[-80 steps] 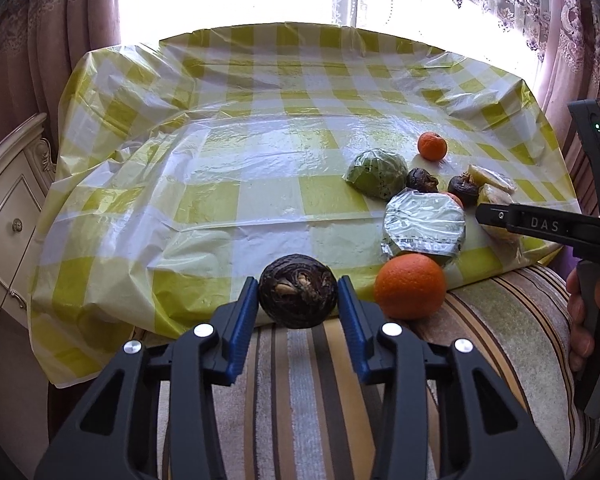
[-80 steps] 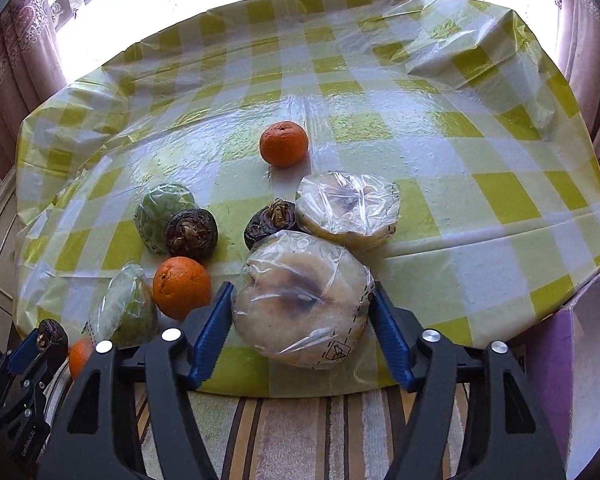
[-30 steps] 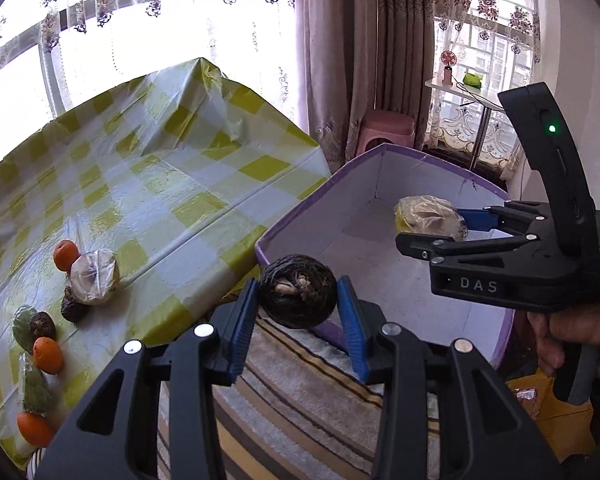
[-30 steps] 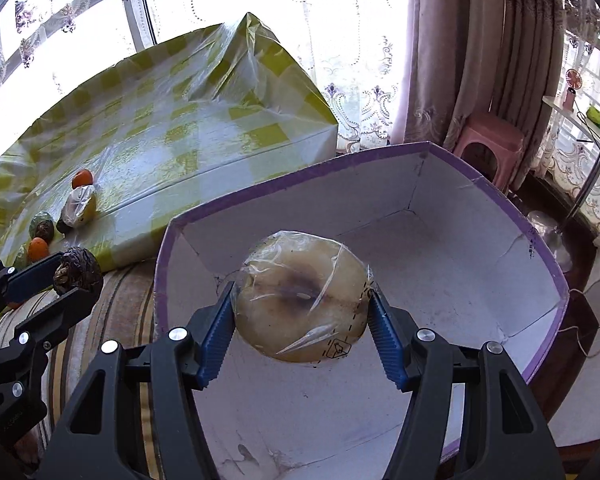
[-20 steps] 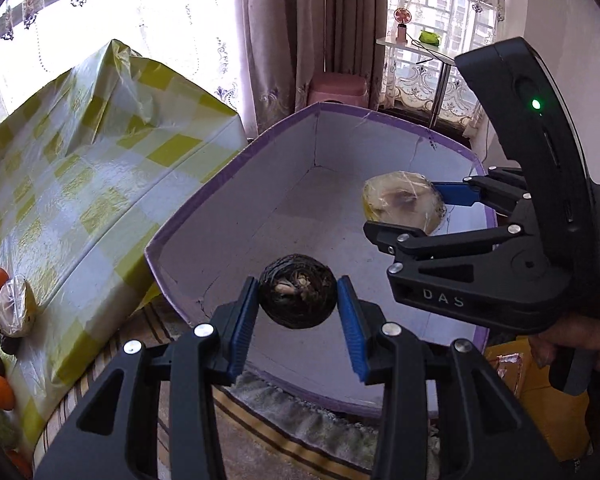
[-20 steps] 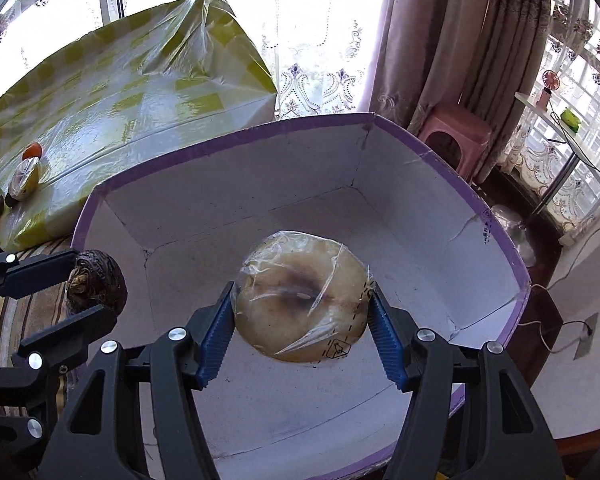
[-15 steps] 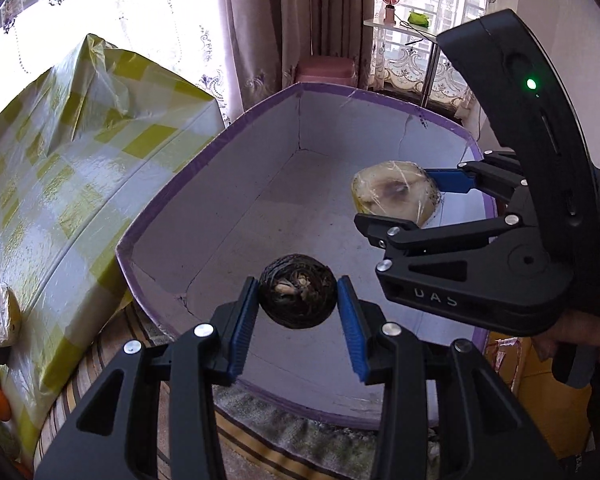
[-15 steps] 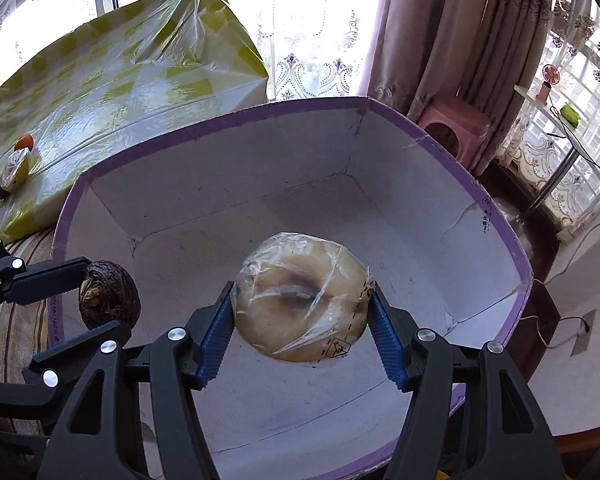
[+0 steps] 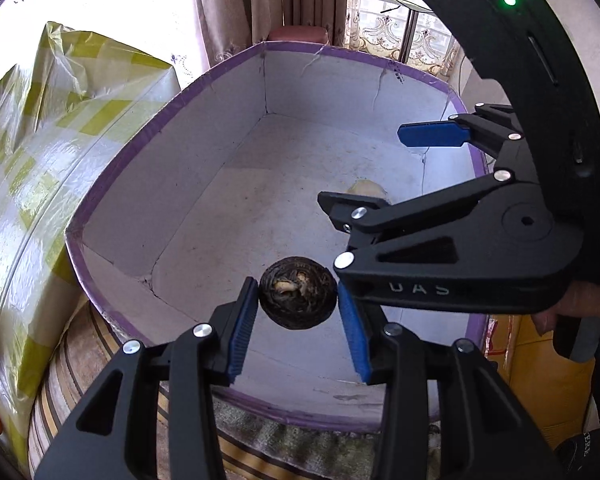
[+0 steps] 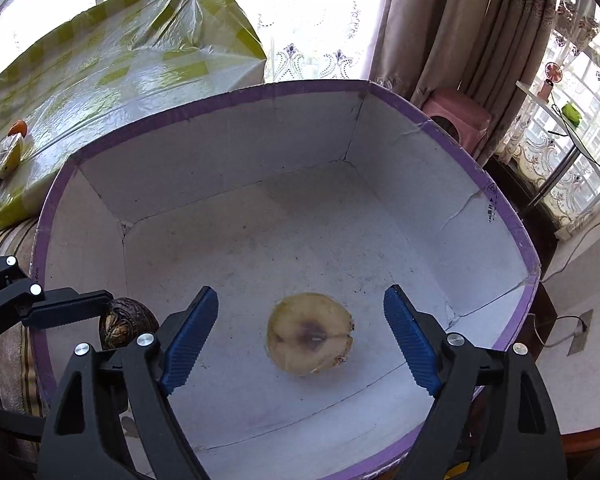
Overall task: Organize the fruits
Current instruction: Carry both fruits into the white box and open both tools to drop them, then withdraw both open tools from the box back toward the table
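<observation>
Jaws of the right gripper (image 10: 296,332) are opening, so the wrapped fruit (image 10: 310,334) is dropped into the purple-rimmed box (image 10: 228,98); at nine o'clock a dark round fruit (image 9: 297,297) is kept clamped by the left gripper (image 9: 298,320) for release there.

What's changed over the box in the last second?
The right gripper let go of the wrapped fruit, which now lies on the floor of the box; its jaws are opening. The left gripper stays clamped on the dark fruit.
</observation>
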`<action>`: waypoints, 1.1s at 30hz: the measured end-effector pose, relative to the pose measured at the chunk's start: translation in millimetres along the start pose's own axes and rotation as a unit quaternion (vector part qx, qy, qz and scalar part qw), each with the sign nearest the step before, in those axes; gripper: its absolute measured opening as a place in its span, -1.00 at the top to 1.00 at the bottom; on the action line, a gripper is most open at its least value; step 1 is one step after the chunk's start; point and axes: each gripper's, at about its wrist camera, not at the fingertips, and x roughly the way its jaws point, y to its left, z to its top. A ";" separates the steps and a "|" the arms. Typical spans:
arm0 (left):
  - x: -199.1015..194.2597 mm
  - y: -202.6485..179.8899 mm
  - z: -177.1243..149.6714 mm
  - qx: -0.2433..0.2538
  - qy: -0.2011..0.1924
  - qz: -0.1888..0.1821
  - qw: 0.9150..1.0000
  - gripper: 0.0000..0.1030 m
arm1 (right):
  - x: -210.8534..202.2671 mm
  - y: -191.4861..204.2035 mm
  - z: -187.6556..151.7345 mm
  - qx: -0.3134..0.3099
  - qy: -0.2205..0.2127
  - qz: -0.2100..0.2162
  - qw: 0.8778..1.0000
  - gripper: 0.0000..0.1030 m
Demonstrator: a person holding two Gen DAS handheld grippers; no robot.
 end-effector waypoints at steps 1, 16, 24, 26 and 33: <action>1.0 -1.4 -0.4 0.001 0.001 0.000 1.000 0.18 | 0.4 0.3 -0.3 -0.001 0.001 0.001 1.000 -0.63; -25.4 -2.9 -4.2 -0.010 -0.050 0.020 0.998 -0.59 | -28.5 -12.2 6.8 0.038 -0.061 0.002 0.997 -0.68; -65.5 17.2 -15.9 -0.062 -0.118 0.087 0.987 -0.59 | -47.3 -3.7 13.1 0.039 -0.103 -0.014 0.994 -0.68; -78.1 21.3 -22.1 -0.068 -0.137 0.104 0.983 -0.59 | -53.4 0.4 13.4 0.048 -0.118 0.000 0.992 -0.68; -118.8 39.9 -48.2 -0.084 -0.185 0.157 0.966 -0.73 | -67.4 34.7 17.3 0.037 -0.144 0.056 0.987 -0.68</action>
